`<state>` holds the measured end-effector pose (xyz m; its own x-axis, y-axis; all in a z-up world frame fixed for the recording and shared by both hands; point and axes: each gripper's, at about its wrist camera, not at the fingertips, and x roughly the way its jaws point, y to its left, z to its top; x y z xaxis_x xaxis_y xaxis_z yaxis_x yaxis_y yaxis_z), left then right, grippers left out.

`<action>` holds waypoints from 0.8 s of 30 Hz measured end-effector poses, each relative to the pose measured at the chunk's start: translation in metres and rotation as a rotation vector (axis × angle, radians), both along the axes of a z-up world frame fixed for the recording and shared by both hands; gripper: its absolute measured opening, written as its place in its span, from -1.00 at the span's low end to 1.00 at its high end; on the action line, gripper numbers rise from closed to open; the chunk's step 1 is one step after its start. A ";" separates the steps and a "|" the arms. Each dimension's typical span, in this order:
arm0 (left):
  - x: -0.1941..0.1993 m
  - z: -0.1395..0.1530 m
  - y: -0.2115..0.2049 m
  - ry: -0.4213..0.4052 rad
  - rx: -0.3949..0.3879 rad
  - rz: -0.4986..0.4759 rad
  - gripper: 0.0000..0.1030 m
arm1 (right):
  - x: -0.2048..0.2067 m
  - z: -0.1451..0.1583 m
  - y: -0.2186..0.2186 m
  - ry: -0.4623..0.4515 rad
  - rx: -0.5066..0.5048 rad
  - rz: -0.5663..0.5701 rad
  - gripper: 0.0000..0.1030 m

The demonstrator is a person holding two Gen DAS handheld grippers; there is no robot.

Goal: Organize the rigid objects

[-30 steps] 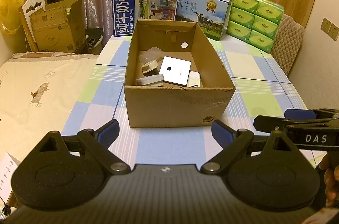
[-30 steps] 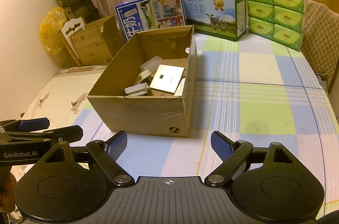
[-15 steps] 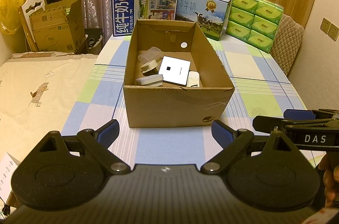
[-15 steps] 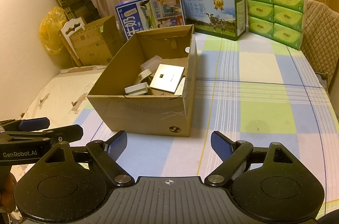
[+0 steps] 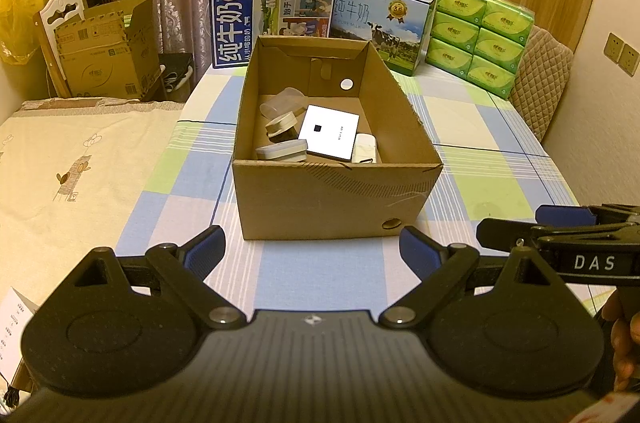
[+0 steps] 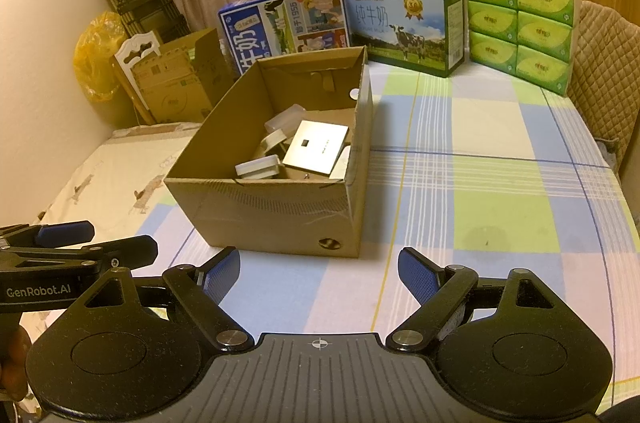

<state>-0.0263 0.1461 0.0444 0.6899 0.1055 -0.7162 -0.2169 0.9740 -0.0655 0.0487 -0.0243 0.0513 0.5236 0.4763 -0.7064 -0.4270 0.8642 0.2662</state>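
An open corrugated cardboard box (image 5: 336, 199) sits on the checked tablecloth (image 5: 320, 271) at twelve o'clock from the left gripper (image 5: 312, 249) and eleven from the right gripper (image 6: 319, 273) — long axis running away. Inside lie a flat white square box (image 5: 330, 131), a tape roll (image 5: 280, 126) and a clear plastic tub (image 5: 280, 101). Both grippers' jaws gape, empty.

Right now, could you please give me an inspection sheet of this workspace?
Surface: checked tablecloth, bare in front of the box.
Job's things: open cardboard box holding a white square box, a flat tin, a clear tub and small white items.
Clutter: two milk cartons and tissue packs along the far edge.
Grippers: left claw and right claw open, empty, short of the box.
Cables: nothing seen.
Surroundings: curtain, second carton, yellow bag, chair.
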 end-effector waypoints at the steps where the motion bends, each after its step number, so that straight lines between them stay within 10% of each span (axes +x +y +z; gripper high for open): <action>1: 0.000 -0.001 -0.001 0.000 0.001 -0.002 0.79 | 0.000 -0.001 0.000 0.000 -0.002 0.000 0.62; 24: -0.003 -0.006 0.004 -0.011 -0.024 -0.004 0.80 | -0.001 -0.002 0.001 0.005 -0.010 0.003 0.62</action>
